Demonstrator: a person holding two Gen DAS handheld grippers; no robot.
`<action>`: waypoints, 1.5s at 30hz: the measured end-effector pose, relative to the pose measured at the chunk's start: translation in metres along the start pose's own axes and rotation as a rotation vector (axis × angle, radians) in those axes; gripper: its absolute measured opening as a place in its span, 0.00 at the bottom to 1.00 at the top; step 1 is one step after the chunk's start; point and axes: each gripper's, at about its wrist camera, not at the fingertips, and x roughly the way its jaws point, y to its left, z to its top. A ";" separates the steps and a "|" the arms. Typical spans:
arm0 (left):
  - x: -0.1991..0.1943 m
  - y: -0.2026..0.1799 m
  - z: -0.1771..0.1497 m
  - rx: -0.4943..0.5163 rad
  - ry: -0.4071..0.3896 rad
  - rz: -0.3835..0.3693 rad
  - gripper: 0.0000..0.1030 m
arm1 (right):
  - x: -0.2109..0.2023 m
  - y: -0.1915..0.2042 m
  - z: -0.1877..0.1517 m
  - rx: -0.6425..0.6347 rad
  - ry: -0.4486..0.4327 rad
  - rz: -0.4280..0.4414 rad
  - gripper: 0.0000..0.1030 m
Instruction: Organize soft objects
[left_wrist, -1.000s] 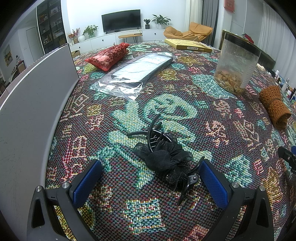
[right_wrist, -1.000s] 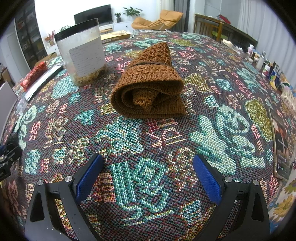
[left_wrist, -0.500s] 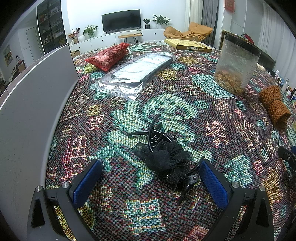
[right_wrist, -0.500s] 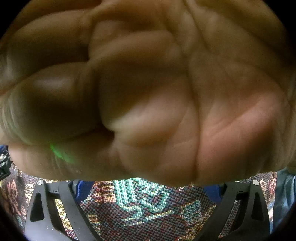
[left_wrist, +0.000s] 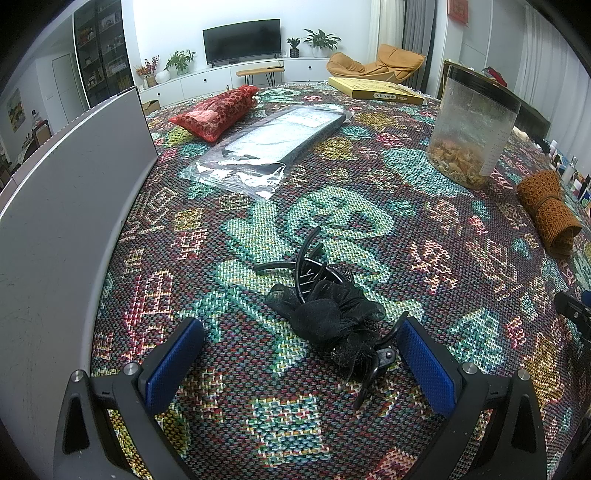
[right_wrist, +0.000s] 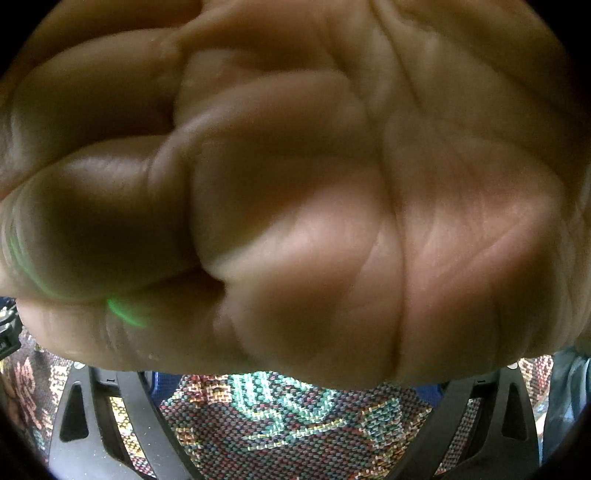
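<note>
Change: your palm (right_wrist: 295, 192) still covers the right lens; left view unchanged.
Count: one black lace hair claw (left_wrist: 328, 314), one rolled brown knit (left_wrist: 550, 214).
Jaws: your left gripper (left_wrist: 299, 363) gapes wide, empty; right gripper's spread I cannot tell.

left tool (left_wrist: 295, 363) spread wide, palm (right_wrist: 295, 192) covering right lens

Right wrist view now filled by a palm (right_wrist: 303, 192) held close against the lens, where a second ago lay open sight of the rolled brown knit, the clear jar and the patterned desk cloth. Only a strip of that cloth (right_wrist: 291, 424) left showing at the bottom, between the dark arms of the right tool (right_wrist: 295, 384), blue pads almost wholly covered. Compared with half a second ago, slightly more of the frame taken up by the palm. Nothing shifted in the left wrist view.
</note>
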 end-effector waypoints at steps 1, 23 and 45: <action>0.000 0.000 0.000 0.000 0.000 0.000 1.00 | 0.000 0.000 0.000 0.000 -0.001 0.002 0.96; -0.028 0.026 -0.013 -0.138 0.125 -0.185 1.00 | -0.001 -0.001 -0.004 0.004 -0.004 0.002 0.96; -0.037 0.007 0.022 -0.087 0.001 -0.223 0.55 | 0.018 -0.015 0.110 -0.084 0.164 0.111 0.65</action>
